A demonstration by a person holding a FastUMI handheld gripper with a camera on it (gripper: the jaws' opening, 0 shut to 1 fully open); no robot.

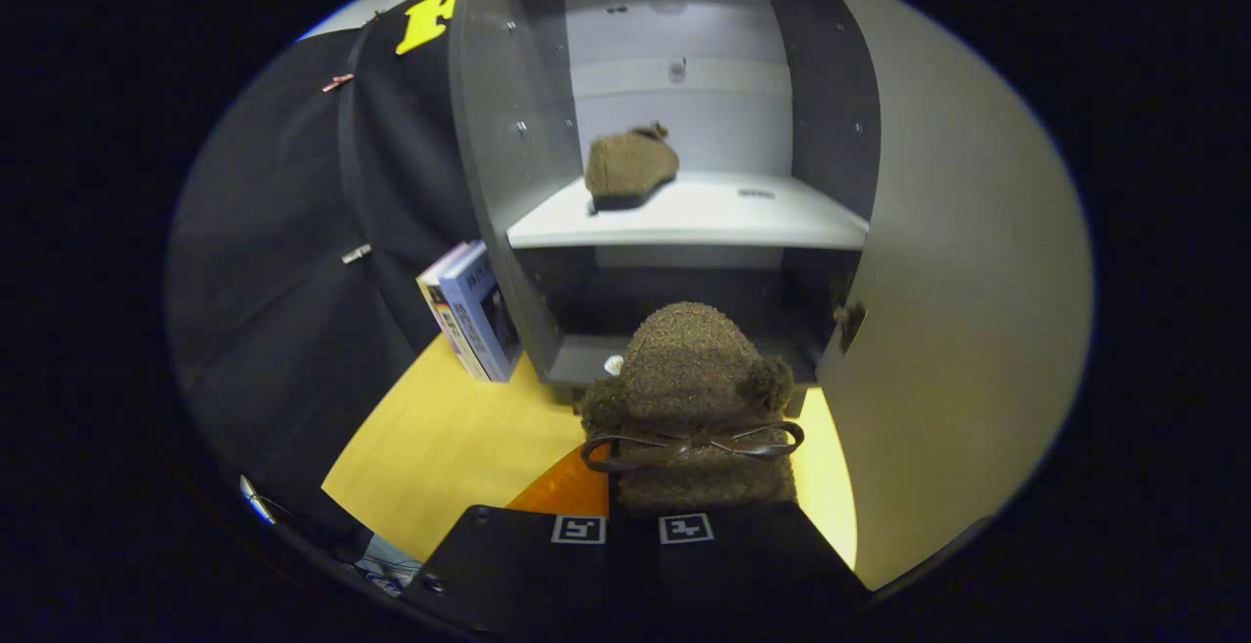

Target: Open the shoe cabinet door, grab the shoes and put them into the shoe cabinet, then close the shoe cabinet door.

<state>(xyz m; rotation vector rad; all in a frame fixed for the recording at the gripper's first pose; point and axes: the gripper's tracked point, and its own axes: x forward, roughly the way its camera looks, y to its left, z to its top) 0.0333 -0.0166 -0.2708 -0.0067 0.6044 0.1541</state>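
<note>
gripper (630,529): its two fingers sit close together at the near end of a fuzzy brown slipper, and both look pressed on the slipper's heel end; the contact itself is dark and partly hidden, so the clamp is probable, not certain.
held slipper (696,399): brown, woolly, with a thin dark bow (692,444) tied across its top; it points away from the fingers toward the cabinet and hangs above the surface, just ahead of the fingertips.
second slipper (630,166): same brown fuzzy kind, well beyond the fingers, standing on the cabinet's white shelf toward its left side, dark sole down.
shoe cabinet (508,135): dark grey side walls, pale back panel, straight ahead of the gripper and beyond the held slipper.
white shelf (723,218): runs across the cabinet's middle; a dark lower compartment lies under it, directly behind the held slipper.
cabinet door (958,330): pale, swung wide open to the right of the gripper, with a small dark latch or hinge piece (848,322) at its inner edge.
surface (459,448): yellow wood-tone, under and to the left of the fingers; an orange patch (567,492) shows just left of the held slipper.
boxes (474,316): two flat bluish-white boxes standing on edge on the surface, leaning against the cabinet's left wall, ahead and to the left of the gripper.
black cloth (283,281): the booth wall, left of the cabinet, with small clips on it.
</note>
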